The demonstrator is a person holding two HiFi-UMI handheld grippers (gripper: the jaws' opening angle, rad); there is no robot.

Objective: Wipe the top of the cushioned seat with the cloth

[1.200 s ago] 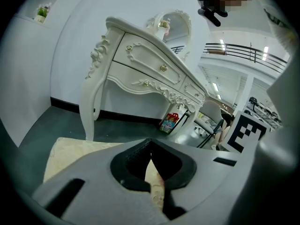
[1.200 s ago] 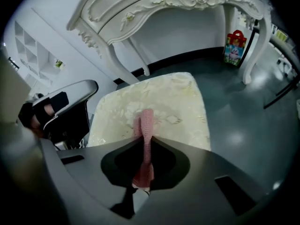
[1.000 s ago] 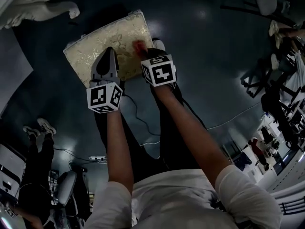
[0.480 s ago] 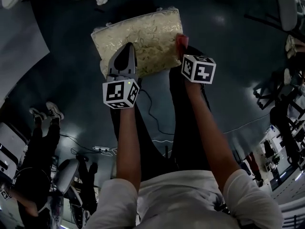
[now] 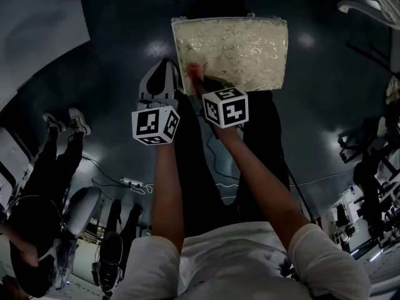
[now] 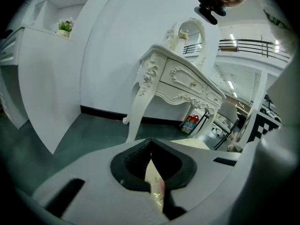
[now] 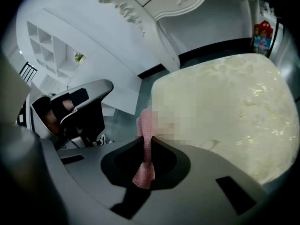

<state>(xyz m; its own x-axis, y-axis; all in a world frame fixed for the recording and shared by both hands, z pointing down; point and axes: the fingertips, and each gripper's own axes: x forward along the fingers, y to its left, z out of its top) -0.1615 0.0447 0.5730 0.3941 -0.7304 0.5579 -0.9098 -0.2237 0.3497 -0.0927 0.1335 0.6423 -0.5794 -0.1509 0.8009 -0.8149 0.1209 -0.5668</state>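
Dark glossy floor [image 5: 112, 74] fills the room under everything. On it stands the cream cushioned seat with a raised floral pattern [image 5: 244, 45]. The small pink cloth [image 5: 195, 72] touches the top of the seat at its near corner, on the left in the head view. The right gripper [image 5: 199, 81] pinches this cloth, its jaws closed on it. The left gripper [image 5: 164, 67] hangs over the floor just beside the seat's left edge, its jaws pressed together and holding nothing. A white carved dressing table [image 6: 178, 86] stands beyond the seat.

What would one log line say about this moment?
right hand-held gripper: shut on cloth, at near-left corner of seat | left hand-held gripper: shut, empty, beside seat
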